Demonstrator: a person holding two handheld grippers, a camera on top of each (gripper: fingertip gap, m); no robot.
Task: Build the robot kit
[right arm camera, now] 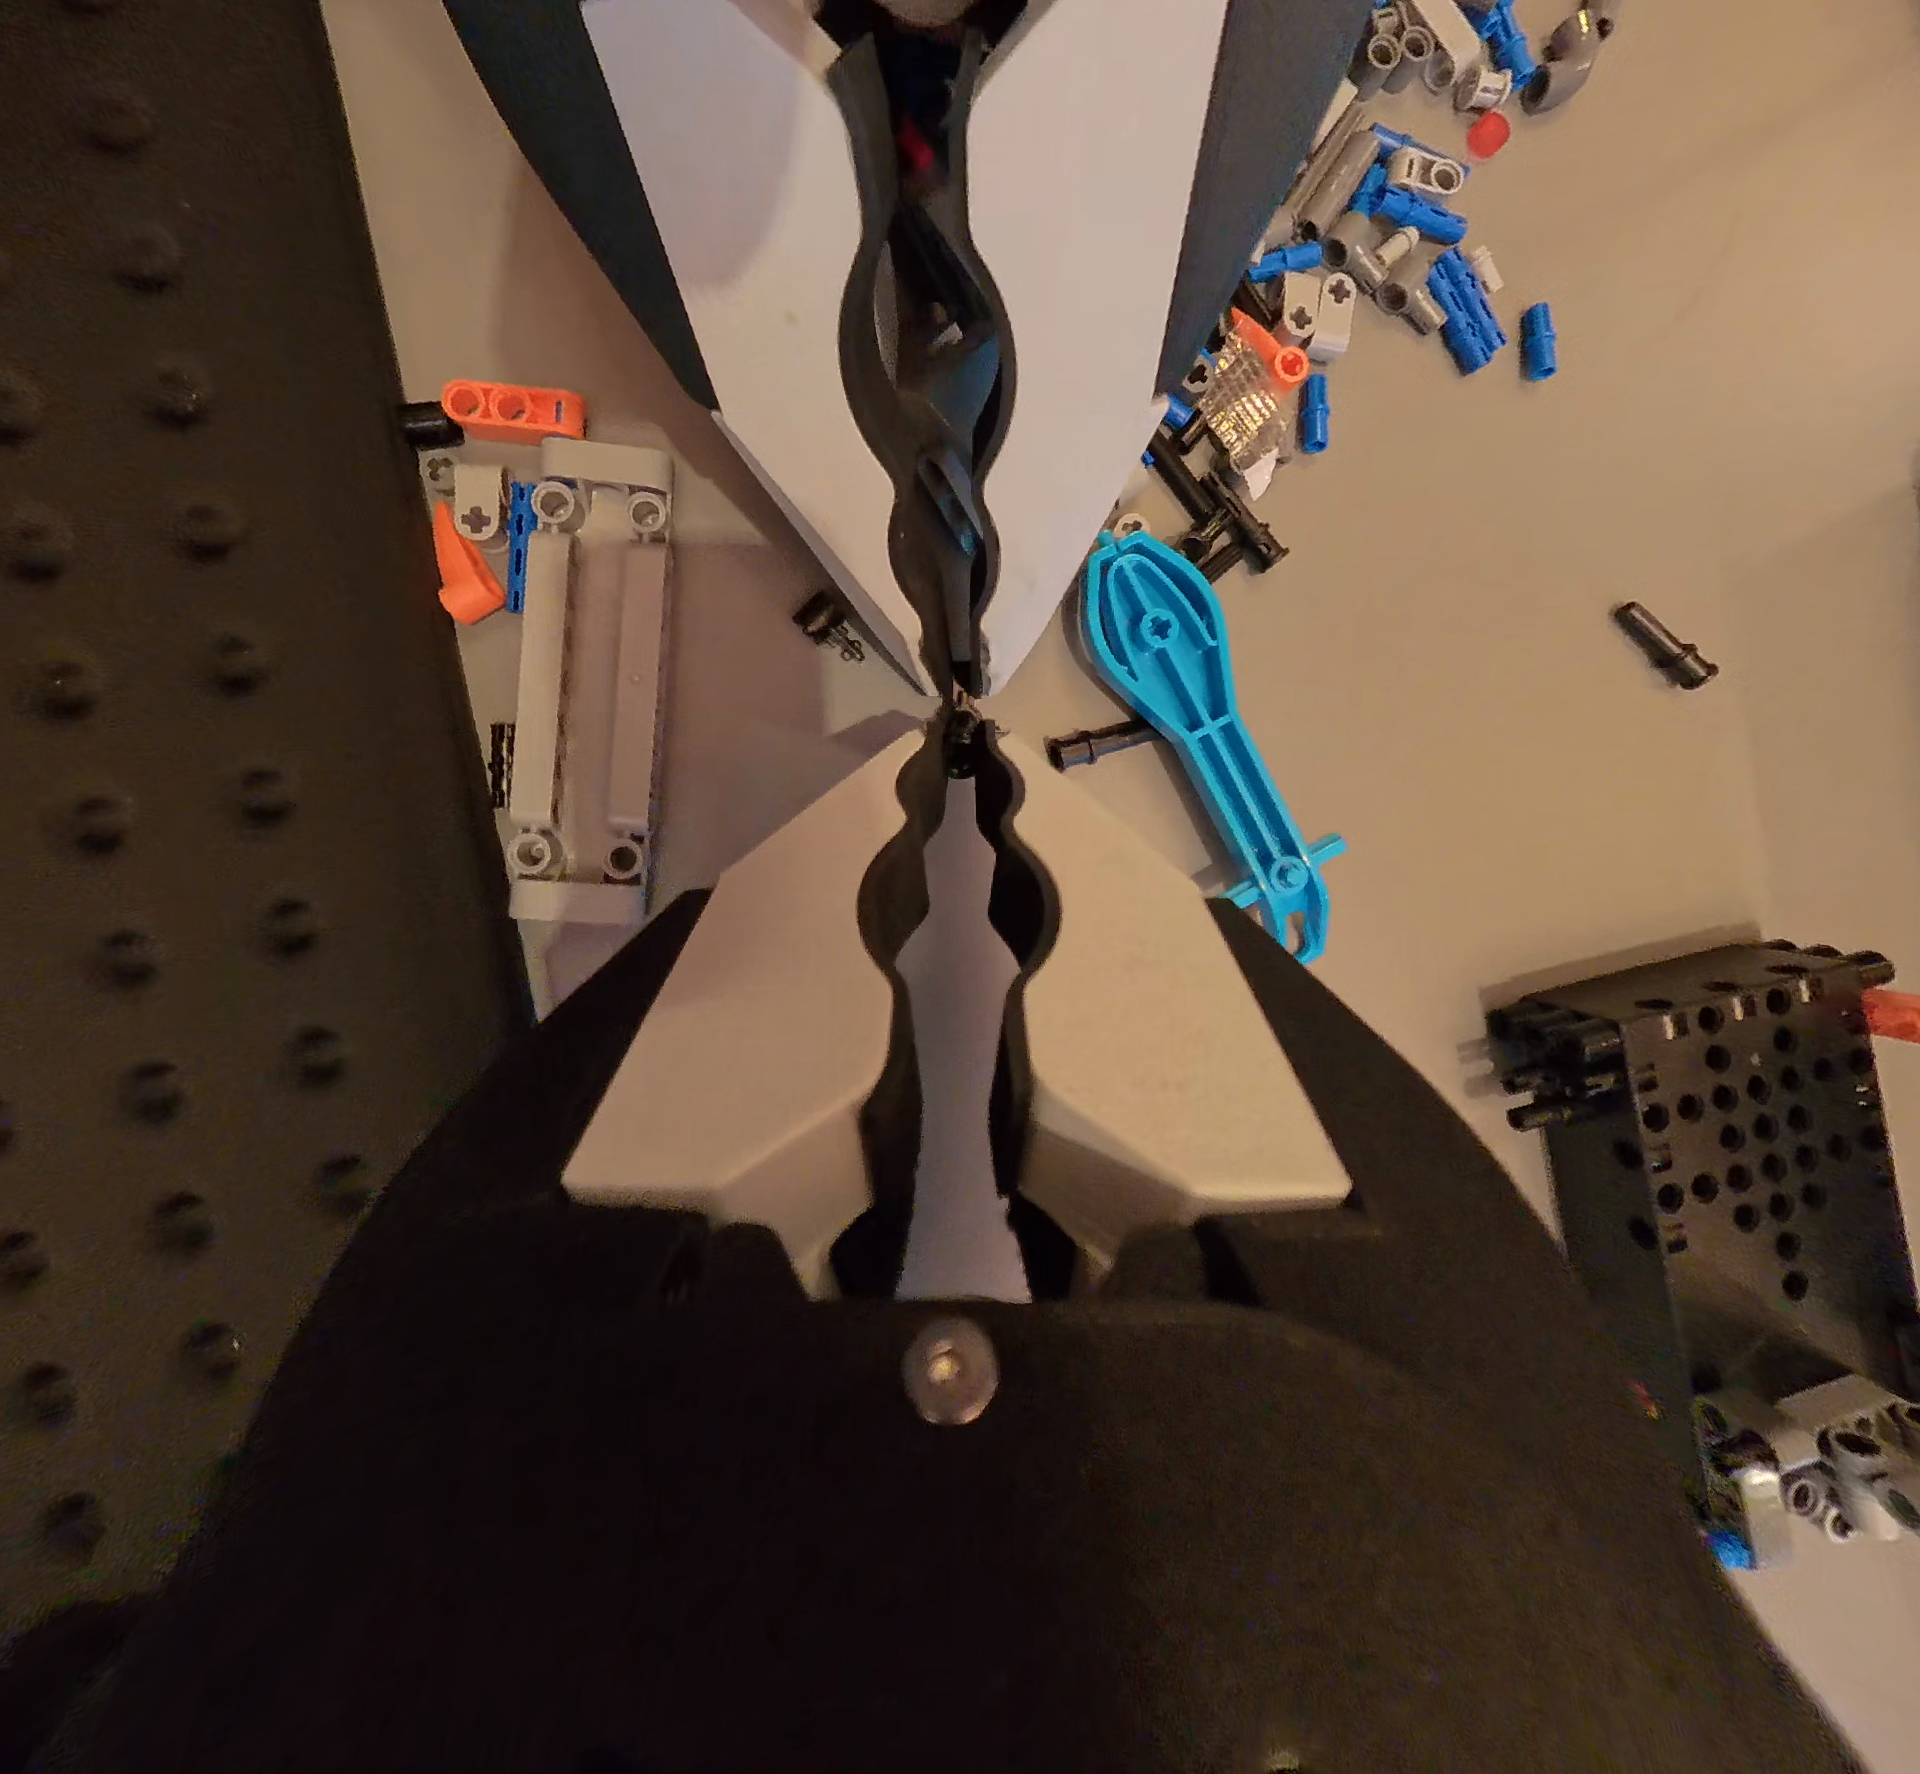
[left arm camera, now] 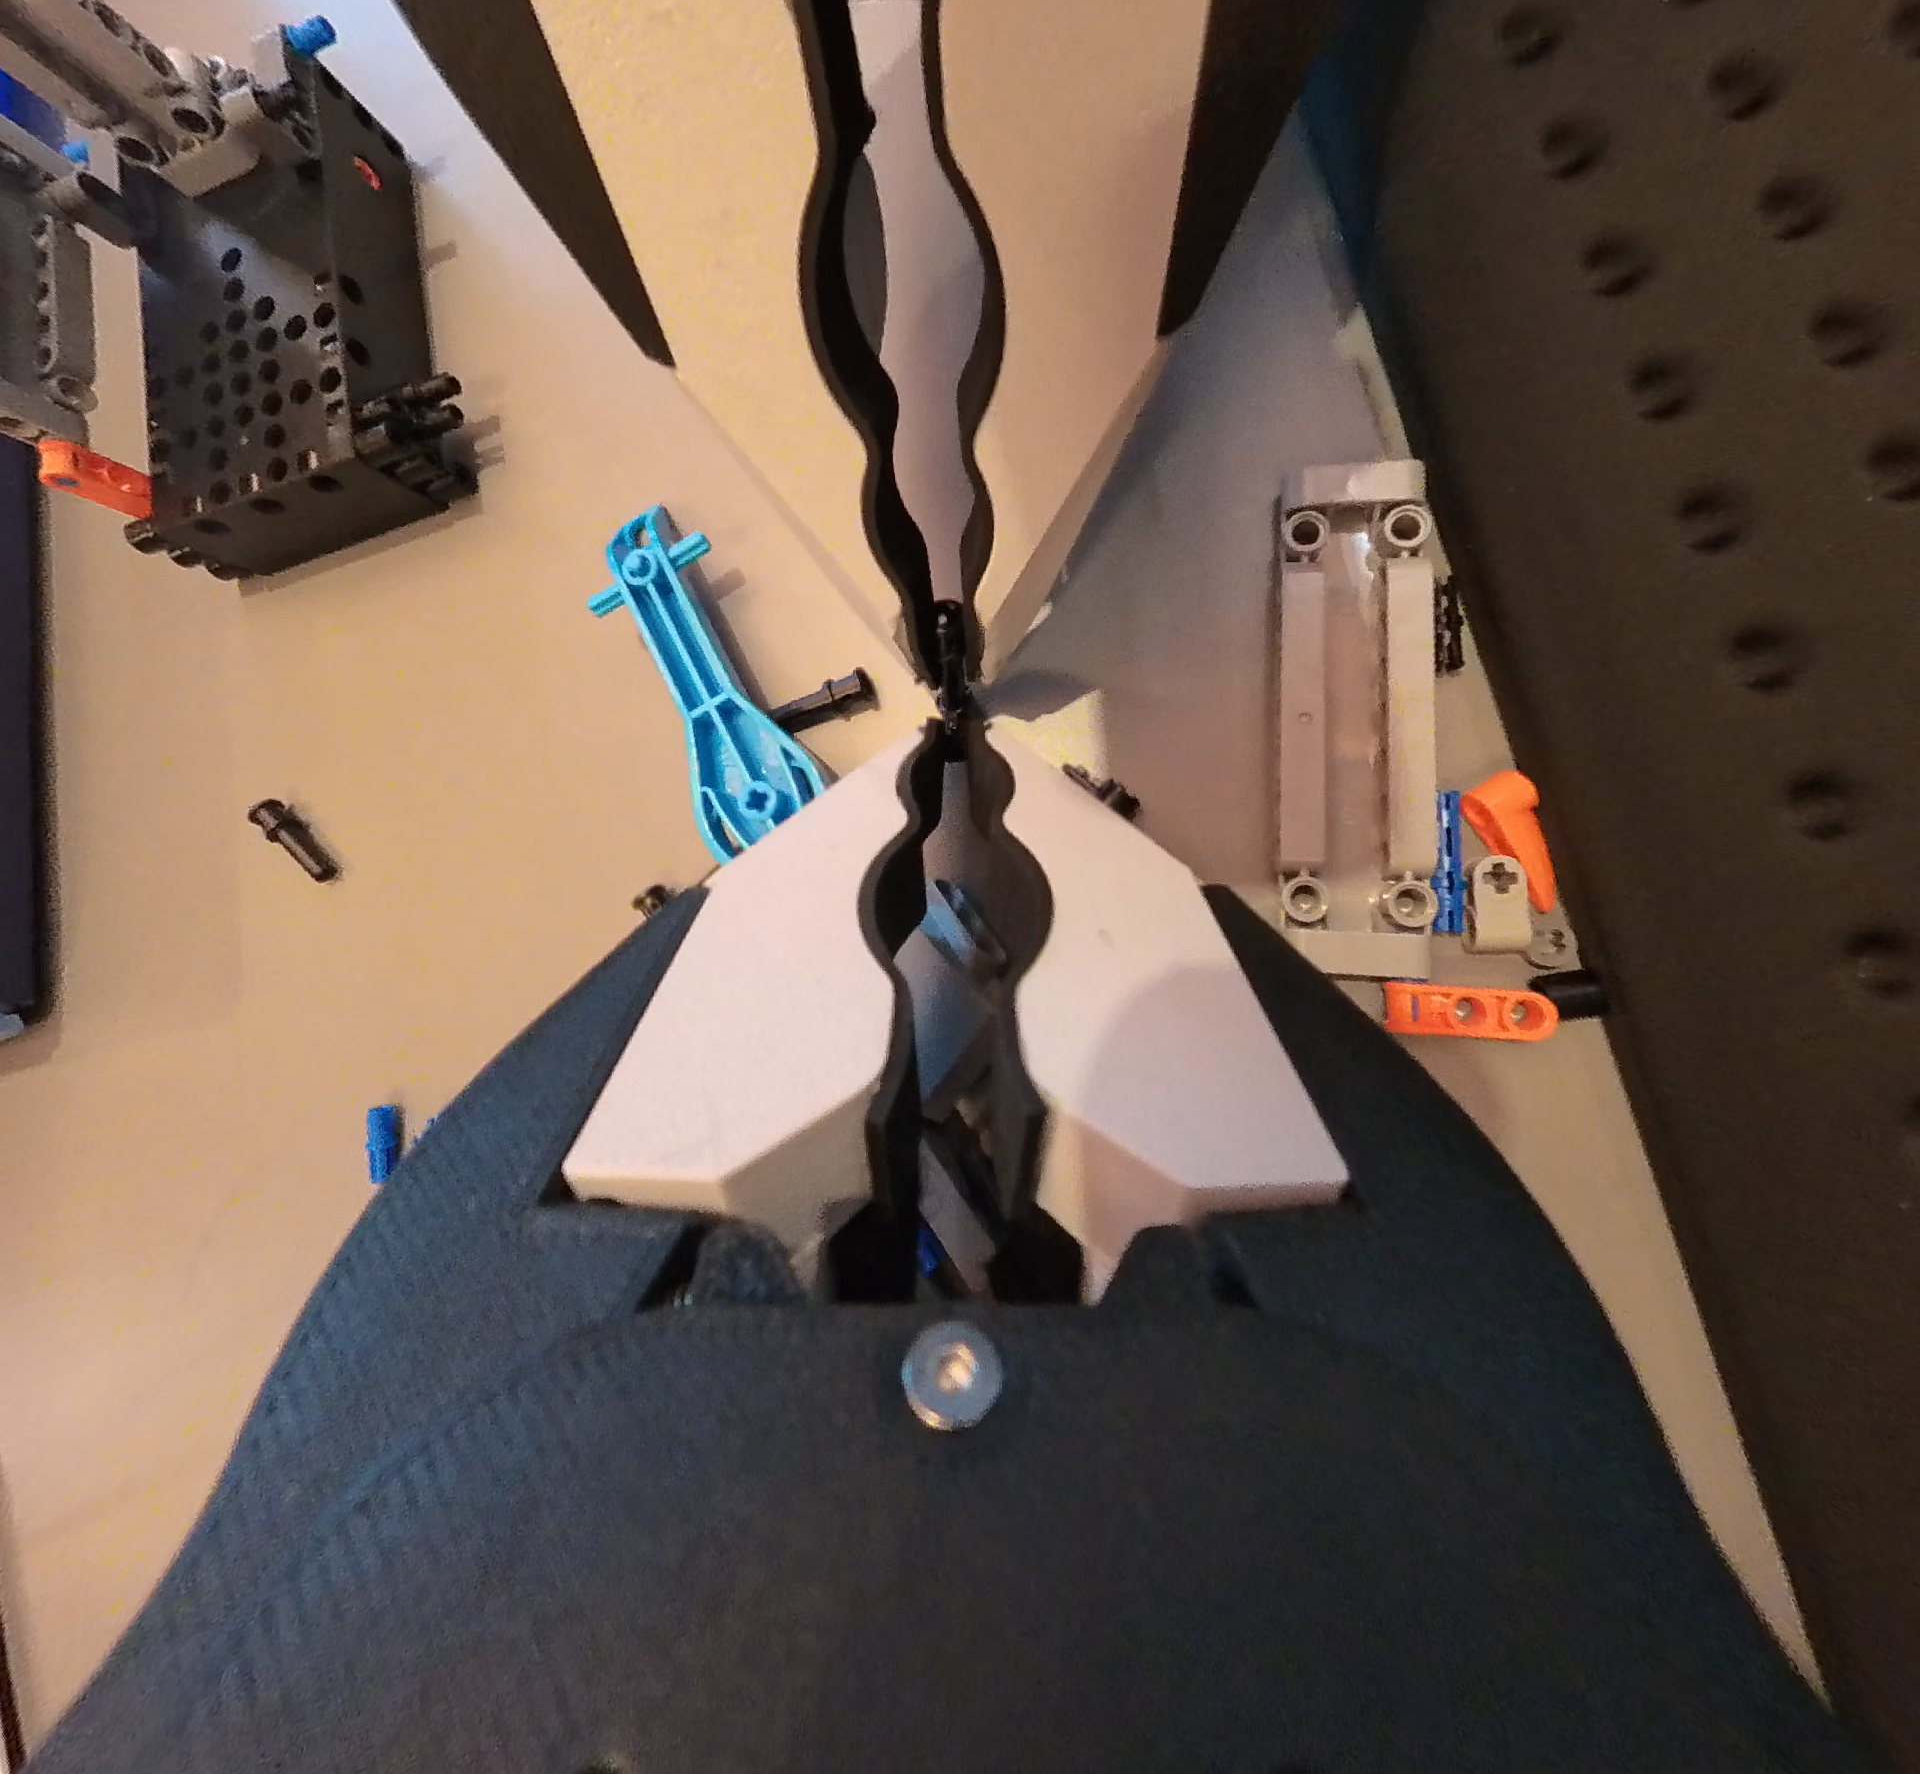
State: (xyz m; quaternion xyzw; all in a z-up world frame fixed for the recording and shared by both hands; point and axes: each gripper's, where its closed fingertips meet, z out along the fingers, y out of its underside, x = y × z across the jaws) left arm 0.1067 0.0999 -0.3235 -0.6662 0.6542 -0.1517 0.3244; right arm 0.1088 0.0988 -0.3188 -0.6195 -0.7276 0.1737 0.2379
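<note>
Two grippers meet tip to tip above a pale table [left arm camera: 312, 997], pointing straight at each other along one line. We see the left gripper [left arm camera: 951, 748] reaching up from the bottom of its own view, jaws pressed together; the right gripper [right arm camera: 961, 737] does the same in its view, jaws together as well. Between the two sets of tips sits a small black pin [left arm camera: 950, 649], and both appear clamped on it, one at each end; we cannot tell which grips tighter. In the left view the pin shows just past the left tips, held by the opposite gripper's tips. Below the meeting point on the table lies a light-blue lever tool [left arm camera: 691, 685], with a loose black pin beside it [left arm camera: 831, 688]. A grey curved panel [left arm camera: 1351, 727] lies near a black studded mat [left arm camera: 1714, 581], with an orange beam [left arm camera: 1470, 1009] next to the panel. A black perforated block [left arm camera: 281, 342] sits well apart. In the right view a heap of blue and grey connectors [right arm camera: 1423, 249] lies behind the left gripper.
</note>
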